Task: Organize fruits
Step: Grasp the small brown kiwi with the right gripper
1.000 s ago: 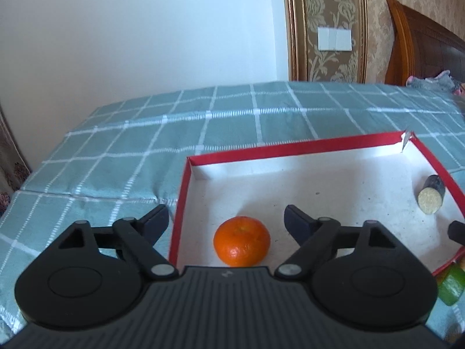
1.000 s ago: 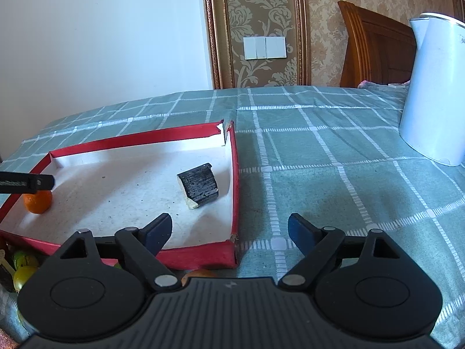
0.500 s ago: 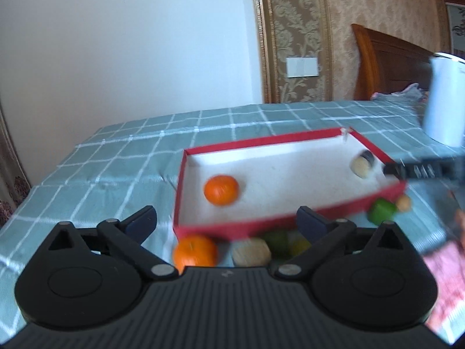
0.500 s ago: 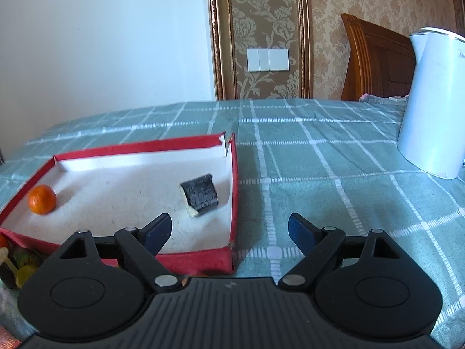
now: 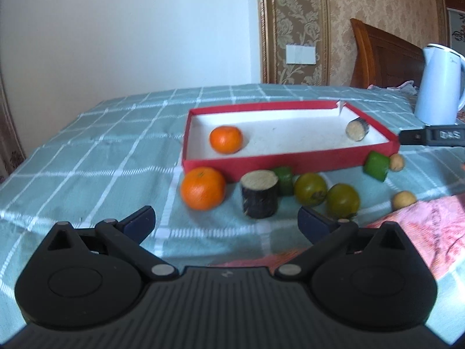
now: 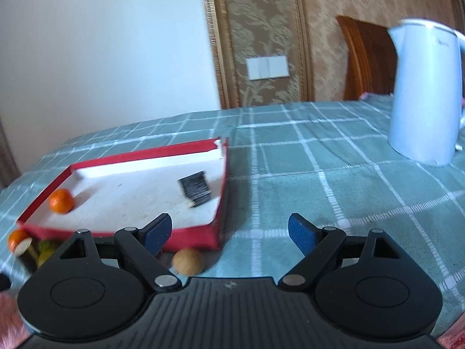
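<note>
Left wrist view: my left tongs (image 5: pixel 225 221) are spread wide with nothing between them. On the worktop (image 5: pixel 87 174) the red tray (image 5: pixel 290 164) holds an orange (image 5: pixel 226 143) at its left end and a dark cut piece (image 5: pixel 357 128) at its right; more fruits (image 5: pixel 290 189) lie just outside its near wall. My right tongs (image 6: pixel 229 234) are spread and bare.

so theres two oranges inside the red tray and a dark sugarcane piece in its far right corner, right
Not quite. Only one orange is inside the red tray; the second orange sits outside, on the cloth against its front wall, as the left wrist view shows. The sugarcane piece is as you say.
</note>
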The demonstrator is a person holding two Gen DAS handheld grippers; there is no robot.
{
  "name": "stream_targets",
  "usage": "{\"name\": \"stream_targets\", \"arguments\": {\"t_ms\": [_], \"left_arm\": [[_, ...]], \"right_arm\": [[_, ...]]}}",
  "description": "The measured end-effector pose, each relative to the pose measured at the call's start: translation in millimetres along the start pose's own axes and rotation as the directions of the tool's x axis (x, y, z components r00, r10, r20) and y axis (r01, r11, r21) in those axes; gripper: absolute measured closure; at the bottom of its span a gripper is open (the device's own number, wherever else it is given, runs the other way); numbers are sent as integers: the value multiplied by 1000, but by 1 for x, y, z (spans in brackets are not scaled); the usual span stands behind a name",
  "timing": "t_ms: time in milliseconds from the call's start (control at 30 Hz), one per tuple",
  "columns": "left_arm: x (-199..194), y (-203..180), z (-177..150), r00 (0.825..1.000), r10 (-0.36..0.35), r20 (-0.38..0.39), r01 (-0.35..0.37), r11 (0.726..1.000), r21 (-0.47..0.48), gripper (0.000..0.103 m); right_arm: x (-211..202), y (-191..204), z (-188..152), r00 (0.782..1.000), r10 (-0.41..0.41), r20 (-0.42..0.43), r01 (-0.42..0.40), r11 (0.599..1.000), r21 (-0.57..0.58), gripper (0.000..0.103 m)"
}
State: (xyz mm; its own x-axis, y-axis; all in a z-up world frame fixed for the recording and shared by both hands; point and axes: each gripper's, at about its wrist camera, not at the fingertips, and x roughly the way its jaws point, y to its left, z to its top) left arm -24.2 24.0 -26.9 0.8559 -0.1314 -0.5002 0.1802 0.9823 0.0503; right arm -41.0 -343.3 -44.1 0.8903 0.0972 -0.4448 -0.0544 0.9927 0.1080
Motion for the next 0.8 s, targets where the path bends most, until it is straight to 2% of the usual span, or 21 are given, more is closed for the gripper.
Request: {"name": "stream_targets", "arguments": {"t_ms": [233, 300, 367, 533, 667, 800], "left_arm": [[7, 11, -6, 1000, -7, -28, 6, 1000, -29, 0], [10, 12, -6, 999, -2, -42, 1, 1000, -25, 0], [14, 11, -6, 998, -5, -70, 3, 1000, -20, 0], [15, 8, -6, 997, -15, -76, 15, 1000, -1, 0], [15, 5, -7, 996, -19, -83, 21, 1000, 19, 0], [16, 6, -7, 996, -25, -86, 26, 1000, 14, 0]], "right_arm": [[-24, 29, -14, 999, 19, 49, -11, 985, -171, 21], [-27, 35, -18, 998, 54, 20, -49, 980, -192, 22], [-29, 42, -21, 996, 85, -19, -87, 975, -204, 33], [-27, 58, -25, 982, 128, -139, -156, 964, -216, 47], [-25, 69, -27, 974, 142, -175, -179, 959, -219, 51], [-18, 74, -31, 955, 164, -249, -207, 965, -161, 51]]}}
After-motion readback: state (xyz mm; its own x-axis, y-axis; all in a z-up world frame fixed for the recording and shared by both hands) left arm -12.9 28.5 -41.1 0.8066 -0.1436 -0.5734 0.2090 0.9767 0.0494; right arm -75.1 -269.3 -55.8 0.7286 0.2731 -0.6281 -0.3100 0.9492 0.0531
